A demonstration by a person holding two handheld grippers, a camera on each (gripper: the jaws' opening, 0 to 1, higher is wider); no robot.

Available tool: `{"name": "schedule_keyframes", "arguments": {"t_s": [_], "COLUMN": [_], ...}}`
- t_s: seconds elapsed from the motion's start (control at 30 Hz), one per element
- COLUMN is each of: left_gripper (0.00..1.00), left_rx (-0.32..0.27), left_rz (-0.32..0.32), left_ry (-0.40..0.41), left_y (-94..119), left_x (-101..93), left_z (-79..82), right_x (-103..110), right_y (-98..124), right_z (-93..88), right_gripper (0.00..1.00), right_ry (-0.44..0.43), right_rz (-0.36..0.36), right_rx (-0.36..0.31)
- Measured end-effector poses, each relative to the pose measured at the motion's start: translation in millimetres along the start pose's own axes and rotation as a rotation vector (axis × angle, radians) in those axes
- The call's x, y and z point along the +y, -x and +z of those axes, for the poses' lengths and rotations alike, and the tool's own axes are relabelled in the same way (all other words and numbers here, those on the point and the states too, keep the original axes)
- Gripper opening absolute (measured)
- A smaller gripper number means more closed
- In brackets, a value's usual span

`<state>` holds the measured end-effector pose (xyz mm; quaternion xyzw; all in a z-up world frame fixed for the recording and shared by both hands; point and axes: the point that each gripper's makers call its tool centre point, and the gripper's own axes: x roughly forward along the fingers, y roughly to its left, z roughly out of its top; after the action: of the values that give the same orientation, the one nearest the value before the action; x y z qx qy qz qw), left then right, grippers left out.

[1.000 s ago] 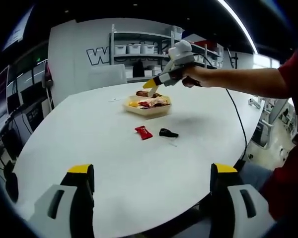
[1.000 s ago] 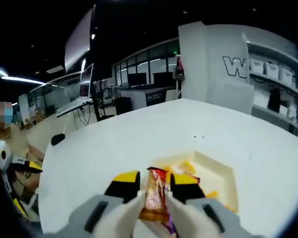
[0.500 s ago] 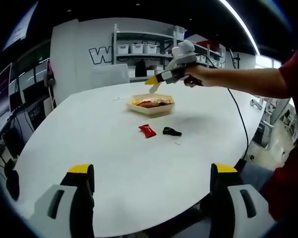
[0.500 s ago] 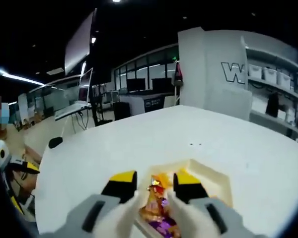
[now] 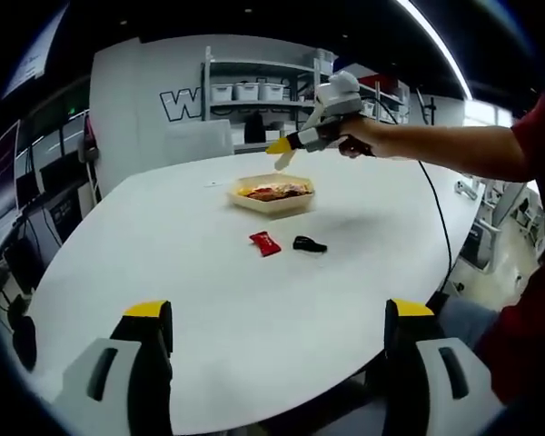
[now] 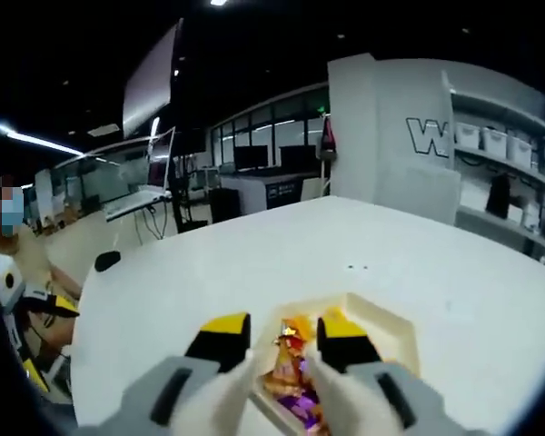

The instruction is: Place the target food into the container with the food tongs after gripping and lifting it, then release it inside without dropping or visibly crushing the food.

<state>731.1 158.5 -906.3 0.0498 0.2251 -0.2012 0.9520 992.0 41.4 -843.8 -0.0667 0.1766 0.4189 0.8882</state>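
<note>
Right gripper view: tool (image 6: 284, 338) apparently empty, parted above container (image 6: 391, 329).

Wide bare table (image 5: 209, 300) btwn left tongs (image 5: 277, 318) & red packet (image 5: 263, 242), black item (image 5: 308, 244)

Right gripper (image 6: 284, 343) hides the container's (image 6: 386, 329) near rim (snacks blurred).
</note>
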Motion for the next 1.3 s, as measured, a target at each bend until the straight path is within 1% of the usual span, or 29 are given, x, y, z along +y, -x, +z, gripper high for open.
{"name": "schedule_keyframes", "arguments": {"t_s": [0.23, 0.27, 0.3, 0.4, 0.5, 0.63, 0.8, 0.9, 0.97, 1.17, 1.3], "left_gripper": [0.94, 0.94, 0.94, 0.94, 0.94, 0.94, 0.94, 0.94, 0.94, 0.94, 0.94], "left_rx": [-0.002, -0.003, -0.003, -0.009, -0.007, -0.008, -0.002, -0.003, -0.001, -0.002, 0.002], "left_rz": [-0.001, -0.002, -0.002, -0.005, -0.006, -0.012, -0.02, -0.023, -0.021, -0.023, -0.033], "left_ry": [-0.006, -0.008, -0.009, -0.009, -0.013, -0.014, -0.02, -0.022, -0.025, -0.025, -0.03], "left_y": [2.2, 2.3, 2.4, 2.9, 2.5, 1.4, 0.6, 1.1, 1.3, 0.7, -0.4], "left_x": [-2.3, -2.7, -2.9, -4.7, -5.3, -8.7, -11.7, -12.6, -12.5, -14.8, -19.7], "left_z": [0.5, 1.0, 1.3, 3.4, 3.5, 3.5, 2.4, 2.6, 2.3, 3.0, 1.5], "right_x": [8.7, 12.7, 12.1, 15.1, 25.8, 36.3, 47.3, 52.4, 58.3, 73.1, 85.6], "right_y": [7.9, 10.6, 11.9, 14.5, 20.3, 22.2, 22.9, 23.8, 24.9, 24.9, 25.2], "right_z": [-6.9, -9.4, -10.7, -14.0, -17.6, -21.2, -28.9, -32.9, -37.1, -56.6, -68.8], "right_gripper": [0.23, 0.23, 0.23, 0.23, 0.23, 0.23, 0.23, 0.24, 0.24, 0.24, 0.24], "right_ry": [0.008, 0.017, 0.037, 0.043, 0.053, 0.035, 0.044, 0.028, 0.018, 0.042, 0.02], "right_rz": [0.012, 0.015, 0.007, 0.021, 0.038, 0.066, 0.083, 0.099, 0.108, 0.123, 0.151], "right_rx": [0.006, 0.012, 0.015, 0.025, 0.032, 0.033, 0.039, 0.035, 0.035, 0.068, 0.082]}}
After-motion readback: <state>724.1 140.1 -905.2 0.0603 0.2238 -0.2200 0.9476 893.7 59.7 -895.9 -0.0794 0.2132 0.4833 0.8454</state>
